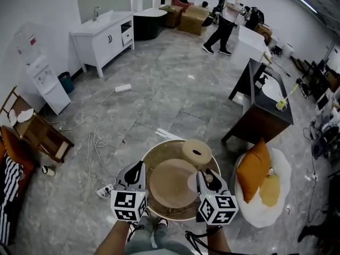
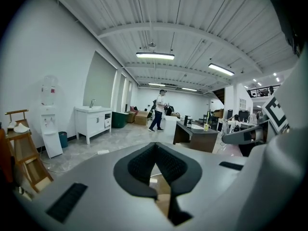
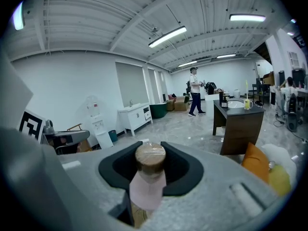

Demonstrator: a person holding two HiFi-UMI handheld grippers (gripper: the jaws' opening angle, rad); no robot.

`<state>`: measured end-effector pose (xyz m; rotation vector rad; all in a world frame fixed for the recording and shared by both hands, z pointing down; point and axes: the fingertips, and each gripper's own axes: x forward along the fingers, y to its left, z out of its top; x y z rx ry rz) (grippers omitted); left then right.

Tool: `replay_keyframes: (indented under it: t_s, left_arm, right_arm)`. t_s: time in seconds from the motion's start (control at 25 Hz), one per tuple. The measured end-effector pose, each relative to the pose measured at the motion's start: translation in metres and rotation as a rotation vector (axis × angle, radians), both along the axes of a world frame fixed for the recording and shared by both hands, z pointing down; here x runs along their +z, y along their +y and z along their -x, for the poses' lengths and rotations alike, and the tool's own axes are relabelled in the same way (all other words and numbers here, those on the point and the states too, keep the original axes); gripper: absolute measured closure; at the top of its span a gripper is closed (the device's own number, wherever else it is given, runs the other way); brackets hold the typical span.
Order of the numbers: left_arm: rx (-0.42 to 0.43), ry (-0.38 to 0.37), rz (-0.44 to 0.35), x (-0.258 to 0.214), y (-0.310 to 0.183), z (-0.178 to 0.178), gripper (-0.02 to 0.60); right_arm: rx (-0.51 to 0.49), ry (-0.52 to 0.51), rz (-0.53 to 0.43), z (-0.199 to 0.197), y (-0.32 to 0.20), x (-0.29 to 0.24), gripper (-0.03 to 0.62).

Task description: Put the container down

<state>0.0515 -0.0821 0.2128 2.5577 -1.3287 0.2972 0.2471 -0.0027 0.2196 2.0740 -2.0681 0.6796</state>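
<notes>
The container [image 3: 144, 186] is a small pale pink bottle with a round wooden cap [image 3: 150, 156]. It stands upright between the jaws of my right gripper [image 3: 149, 174], which is shut on it. In the head view the container [image 1: 209, 178] hangs over the right side of a round wooden table [image 1: 159, 152], held by the right gripper [image 1: 205, 179]. My left gripper [image 1: 135, 172] hovers over the table's left edge. Its jaws [image 2: 156, 170] are shut and hold nothing. A large wooden disc [image 1: 170, 184] lies on the table between the two grippers.
A short wooden cylinder [image 1: 196, 152] with a hole sits at the table's far rim. An orange cushion [image 1: 253, 170] on a white beanbag [image 1: 281, 166] lies to the right. A dark desk [image 1: 264, 110] stands beyond it. A power cable [image 1: 95, 138] trails on the floor at left. A person [image 1: 225, 16] walks far off.
</notes>
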Motion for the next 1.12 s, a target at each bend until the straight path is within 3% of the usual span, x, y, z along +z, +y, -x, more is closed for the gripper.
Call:
replay_keyframes:
  t_s: [0.52, 1.12]
  left_arm:
    - [-0.024, -0.025, 0.075, 0.060, -0.042, 0.030, 0.577]
    - [-0.045, -0.006, 0.139, 0.202, -0.054, 0.051, 0.577]
  right_arm:
    - [0.050, -0.002, 0.010, 0.007, -0.037, 0.041, 0.471]
    - [0.048, -0.004, 0.060, 0.025, -0.059, 0.176, 0.471]
